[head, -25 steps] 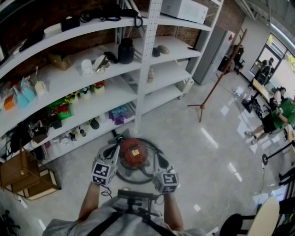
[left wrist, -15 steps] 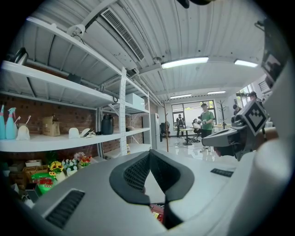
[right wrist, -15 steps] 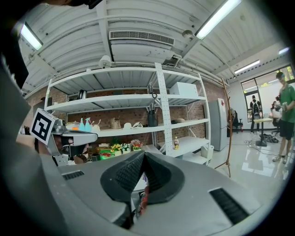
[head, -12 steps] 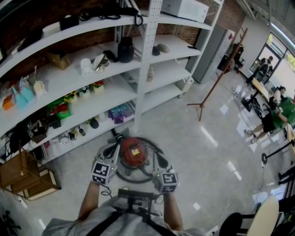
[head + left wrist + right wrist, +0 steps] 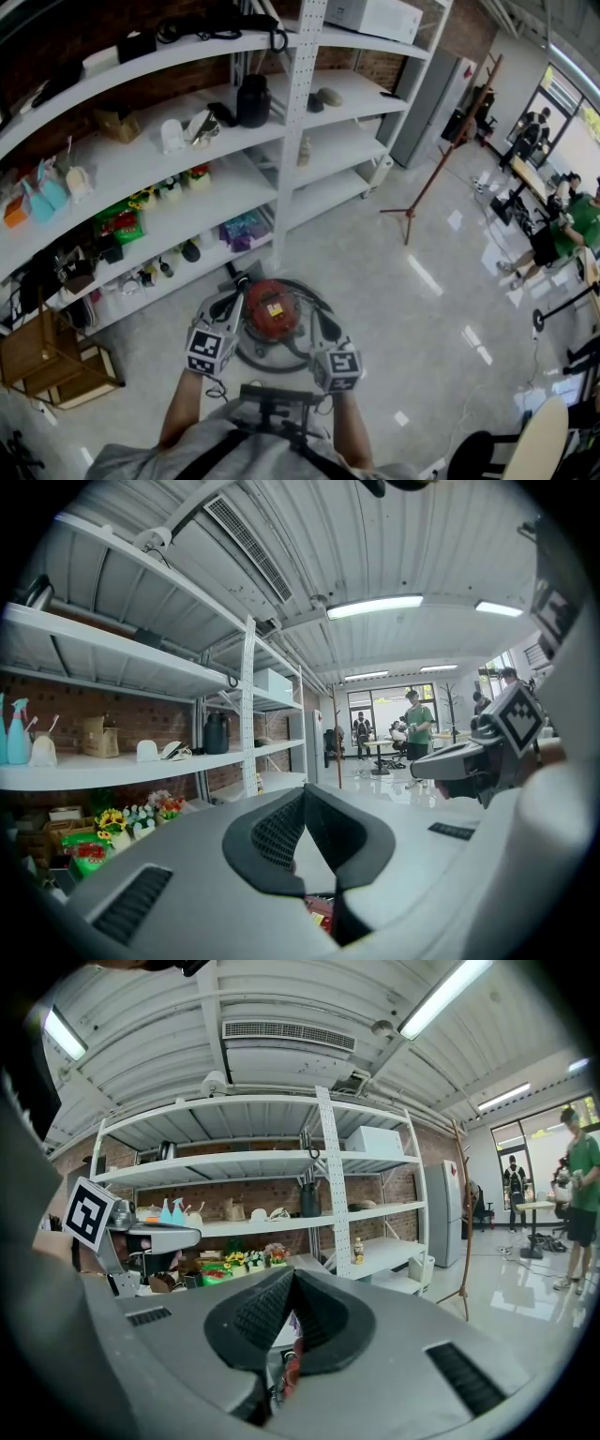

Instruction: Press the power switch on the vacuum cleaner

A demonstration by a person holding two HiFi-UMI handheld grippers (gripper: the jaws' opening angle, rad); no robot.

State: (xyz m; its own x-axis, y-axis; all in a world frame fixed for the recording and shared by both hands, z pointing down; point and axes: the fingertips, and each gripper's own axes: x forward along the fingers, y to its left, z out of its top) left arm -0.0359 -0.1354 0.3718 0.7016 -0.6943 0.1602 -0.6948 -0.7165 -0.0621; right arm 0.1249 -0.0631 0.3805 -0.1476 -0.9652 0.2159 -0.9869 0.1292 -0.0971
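A round red vacuum cleaner (image 5: pixel 269 309) sits on the floor in front of the shelving, with its dark hose (image 5: pixel 272 361) looped around it. In the head view my left gripper (image 5: pixel 234 302) hovers at the vacuum's left side and my right gripper (image 5: pixel 319 319) at its right side, both held above it. The left gripper (image 5: pixel 305 794) has its jaws shut with nothing held; a sliver of the red vacuum (image 5: pixel 319 913) shows below them. Jaws of the right gripper (image 5: pixel 292 1274) are shut too, with a strip of red (image 5: pixel 291 1372) beneath. The power switch cannot be made out.
White shelving (image 5: pixel 281 141) full of small items stands behind the vacuum. Wooden crates (image 5: pixel 47 356) sit at the left, a wooden coat stand (image 5: pixel 441 159) at the right, a chair (image 5: pixel 530 441) at the lower right. People (image 5: pixel 562 234) are far right.
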